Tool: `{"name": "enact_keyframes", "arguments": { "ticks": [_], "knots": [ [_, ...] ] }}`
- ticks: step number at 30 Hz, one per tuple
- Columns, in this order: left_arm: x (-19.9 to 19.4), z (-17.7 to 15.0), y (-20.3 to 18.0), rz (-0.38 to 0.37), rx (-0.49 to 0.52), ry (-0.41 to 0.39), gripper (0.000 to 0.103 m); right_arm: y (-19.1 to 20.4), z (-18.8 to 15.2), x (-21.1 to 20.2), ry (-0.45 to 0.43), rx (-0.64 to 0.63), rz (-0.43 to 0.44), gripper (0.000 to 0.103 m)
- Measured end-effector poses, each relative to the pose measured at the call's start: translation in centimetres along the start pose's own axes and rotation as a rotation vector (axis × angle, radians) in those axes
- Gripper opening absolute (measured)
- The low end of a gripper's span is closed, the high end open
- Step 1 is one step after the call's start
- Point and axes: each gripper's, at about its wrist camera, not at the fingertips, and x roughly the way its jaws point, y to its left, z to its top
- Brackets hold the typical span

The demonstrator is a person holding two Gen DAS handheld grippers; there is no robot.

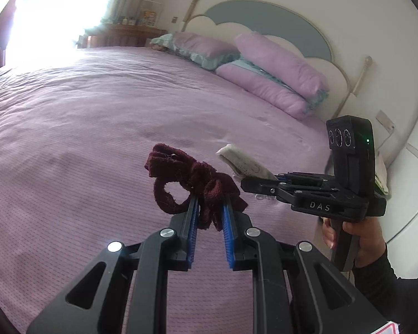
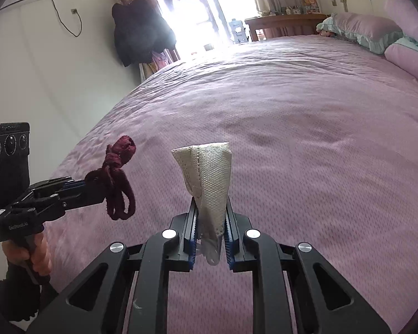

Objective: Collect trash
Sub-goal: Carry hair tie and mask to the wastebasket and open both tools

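Left gripper (image 1: pixel 210 208): jaws pinched on a knotted dark red fabric strip (image 1: pixel 192 179), held above the purple bedspread (image 1: pixel 83 117), loops hanging clear of it.
Right gripper (image 2: pixel 210 208): jaws clamped on a folded white perforated paper piece (image 2: pixel 207 178), upright between the blue pads (image 2: pixel 228 239), its clear lower end poking below them.
Left wrist view only: right hand (image 1: pixel 351 239) on its grip; arched headboard (image 1: pixel 267 25); stacked purple pillows (image 1: pixel 278 69); white wall at right.
Right wrist view only: left hand (image 2: pixel 30 253); dark garment (image 2: pixel 138 33) hanging by the bright doorway; wall cable (image 2: pixel 67 19).
Both views: wooden side table (image 2: pixel 284 22) beyond the bed.
Containers: no bin or bag in either view.
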Motion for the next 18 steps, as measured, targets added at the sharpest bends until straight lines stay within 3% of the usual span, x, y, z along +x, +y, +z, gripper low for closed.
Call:
{"name": "enact_keyframes", "arguments": {
  "ticks": [9,18],
  "knots": [
    [4.4,-3.3,-9.3,-0.179,0.117,0.112,0.017,-3.1,-9.0,-10.4,-0.029,0.129,-0.17,0.017],
    [10.0,-7.3,-20.2,-0.338,0.293,0.251,0.017,-7.4,-19.8,-19.8,-0.118,0.404,-0.342,0.017]
  ]
}}
